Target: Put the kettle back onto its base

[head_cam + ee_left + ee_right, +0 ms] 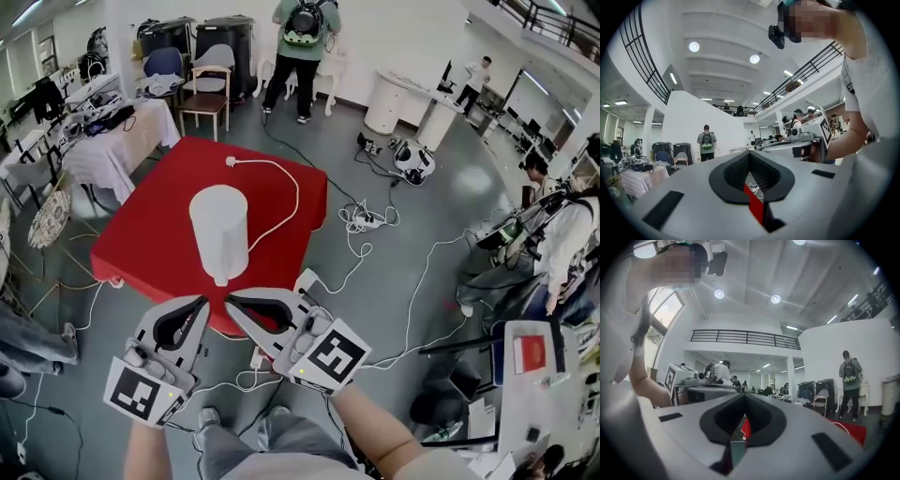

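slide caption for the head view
White kettle on the red table, white cord beside it; left gripper and right gripper shut and empty, short of the table.

No word, brand name or number can be read in any view. The only printed signs are black-and-white square marker patterns, which carry no letters or digits. One stands on the top face of the left cube (pixel 139 392), mounted on the left gripper (pixel 202 302), near and to the left. Another stands on the right cube (pixel 336 356), mounted on the right gripper (pixel 230 302), near and just to its right.
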`<state>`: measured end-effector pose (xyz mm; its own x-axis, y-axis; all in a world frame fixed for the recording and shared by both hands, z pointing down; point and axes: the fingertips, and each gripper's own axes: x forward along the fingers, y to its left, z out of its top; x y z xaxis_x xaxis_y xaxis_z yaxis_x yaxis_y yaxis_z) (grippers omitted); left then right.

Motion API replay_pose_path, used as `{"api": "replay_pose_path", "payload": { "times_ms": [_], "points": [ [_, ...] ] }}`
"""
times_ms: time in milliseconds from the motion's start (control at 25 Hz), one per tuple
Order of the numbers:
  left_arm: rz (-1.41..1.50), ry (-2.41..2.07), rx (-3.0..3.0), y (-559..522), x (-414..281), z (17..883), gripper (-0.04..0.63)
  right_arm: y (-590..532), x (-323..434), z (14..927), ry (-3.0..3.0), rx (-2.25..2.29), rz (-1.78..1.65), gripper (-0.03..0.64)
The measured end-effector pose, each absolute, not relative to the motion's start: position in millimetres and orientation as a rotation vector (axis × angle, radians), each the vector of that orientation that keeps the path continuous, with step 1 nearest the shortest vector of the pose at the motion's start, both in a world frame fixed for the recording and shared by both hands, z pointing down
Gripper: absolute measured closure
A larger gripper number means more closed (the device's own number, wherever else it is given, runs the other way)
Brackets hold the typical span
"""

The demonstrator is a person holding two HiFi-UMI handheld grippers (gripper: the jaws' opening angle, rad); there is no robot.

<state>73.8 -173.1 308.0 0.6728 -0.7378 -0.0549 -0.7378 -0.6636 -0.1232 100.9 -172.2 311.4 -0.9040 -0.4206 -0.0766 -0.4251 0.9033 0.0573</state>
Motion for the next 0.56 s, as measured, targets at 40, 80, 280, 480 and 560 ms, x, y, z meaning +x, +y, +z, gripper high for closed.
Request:
{"api": "replay_pose_path", "payload": {
  "times_ms": [40, 80, 280, 480, 560],
  "points": [
    [0.008, 1.212, -2.751, -172, 72, 306, 0.591, -170, 99, 310, 3.004, -0.676, 0.11, 0.609],
    [0.012, 1.203, -2.754, -170, 69, 304, 0.591, -168, 97, 308, 3.003, -0.685, 0.107, 0.609],
    [0.002, 1.121, -2.773, -159, 54, 299, 0.591, -154, 77, 303, 2.981, -0.758, 0.104, 0.609],
    [-0.005, 1.043, -2.8, -151, 33, 297, 0.591, -145, 53, 301, 2.952, -0.826, 0.099, 0.609],
    [-0.011, 1.021, -2.808, -148, 24, 298, 0.591, -143, 44, 300, 2.939, -0.848, 0.095, 0.609]
  ]
}}
